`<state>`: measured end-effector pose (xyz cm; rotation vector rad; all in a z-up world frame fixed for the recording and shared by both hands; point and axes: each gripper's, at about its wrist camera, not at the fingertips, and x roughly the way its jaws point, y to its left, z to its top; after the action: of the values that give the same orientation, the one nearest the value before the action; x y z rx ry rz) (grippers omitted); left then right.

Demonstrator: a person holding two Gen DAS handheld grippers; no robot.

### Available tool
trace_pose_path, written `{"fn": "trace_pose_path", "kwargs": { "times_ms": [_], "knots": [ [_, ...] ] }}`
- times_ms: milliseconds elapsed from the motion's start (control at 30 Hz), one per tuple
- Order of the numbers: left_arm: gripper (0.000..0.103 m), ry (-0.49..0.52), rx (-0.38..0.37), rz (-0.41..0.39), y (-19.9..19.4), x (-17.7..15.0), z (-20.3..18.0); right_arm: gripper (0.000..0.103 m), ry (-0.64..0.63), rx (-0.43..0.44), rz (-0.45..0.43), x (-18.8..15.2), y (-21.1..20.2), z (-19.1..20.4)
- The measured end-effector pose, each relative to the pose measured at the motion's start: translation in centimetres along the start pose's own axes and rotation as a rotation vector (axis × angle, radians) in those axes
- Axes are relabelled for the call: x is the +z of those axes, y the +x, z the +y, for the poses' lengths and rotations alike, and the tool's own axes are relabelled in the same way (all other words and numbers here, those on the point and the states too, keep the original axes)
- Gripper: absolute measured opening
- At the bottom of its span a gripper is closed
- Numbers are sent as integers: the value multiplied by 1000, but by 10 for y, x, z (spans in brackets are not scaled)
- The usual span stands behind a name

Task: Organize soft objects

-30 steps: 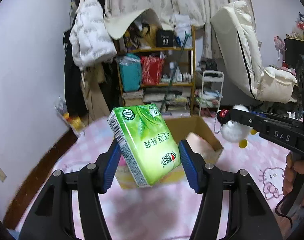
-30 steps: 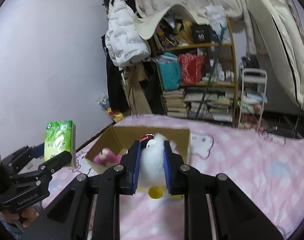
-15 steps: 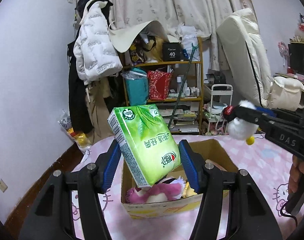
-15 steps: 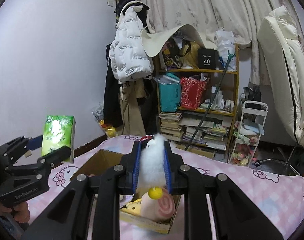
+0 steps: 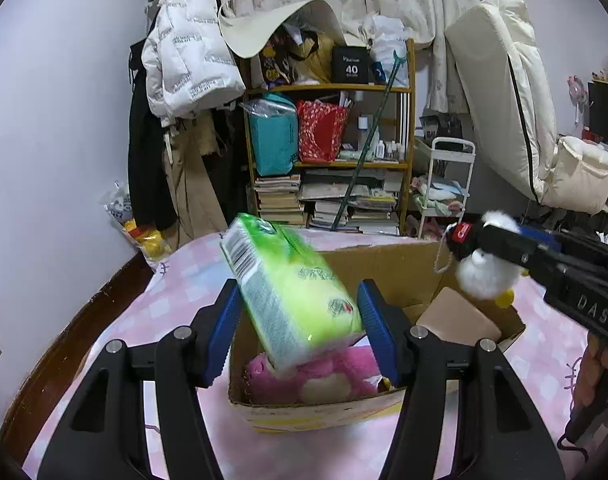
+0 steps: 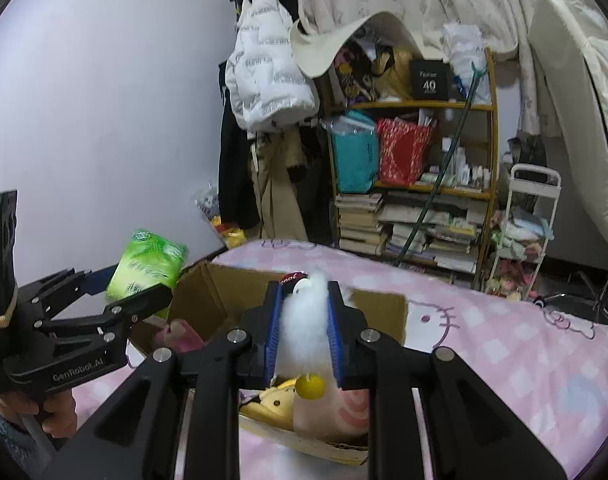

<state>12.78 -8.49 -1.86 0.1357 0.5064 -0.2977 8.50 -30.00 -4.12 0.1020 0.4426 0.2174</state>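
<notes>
My left gripper [image 5: 297,300] has its blue pads against the sides of a green tissue pack [image 5: 295,292]. The pack is blurred and tipped forward, with its lower end down on a pink plush [image 5: 324,380]. That plush lies in an open cardboard box [image 5: 304,412]. At the right of this view my right gripper [image 5: 492,248] is shut on a white fluffy toy [image 5: 484,276]. In the right wrist view the right gripper [image 6: 304,296] holds the white toy [image 6: 304,320] over the box [image 6: 223,292]. Below the toy lie a yellow plush [image 6: 275,400] and a pink roll cushion [image 6: 336,416]. The left gripper [image 6: 143,284] holds the tissue pack [image 6: 147,264] at the box's left rim.
The box sits on a pink checked bedsheet [image 6: 504,344]. A dark wooden edge [image 5: 63,360] borders the sheet at the left wall. Behind stand a cluttered bookshelf [image 5: 332,184], a white cart [image 5: 444,184], hanging coats [image 5: 183,80] and a leaning mattress [image 5: 504,100]. A hand [image 6: 51,412] grips the left tool.
Both grippers have come forward and down over the box, which now looks larger and closer. The tissue pack has tipped forward between the left pads. The white toy stays clamped.
</notes>
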Motion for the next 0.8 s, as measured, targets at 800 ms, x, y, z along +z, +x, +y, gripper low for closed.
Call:
{"fn": "trace_pose_path", "kwargs": {
  "times_ms": [800],
  "knots": [
    [80, -21, 63, 10, -39, -15, 12, 61, -6, -41, 13, -6, -16, 2]
  ]
}}
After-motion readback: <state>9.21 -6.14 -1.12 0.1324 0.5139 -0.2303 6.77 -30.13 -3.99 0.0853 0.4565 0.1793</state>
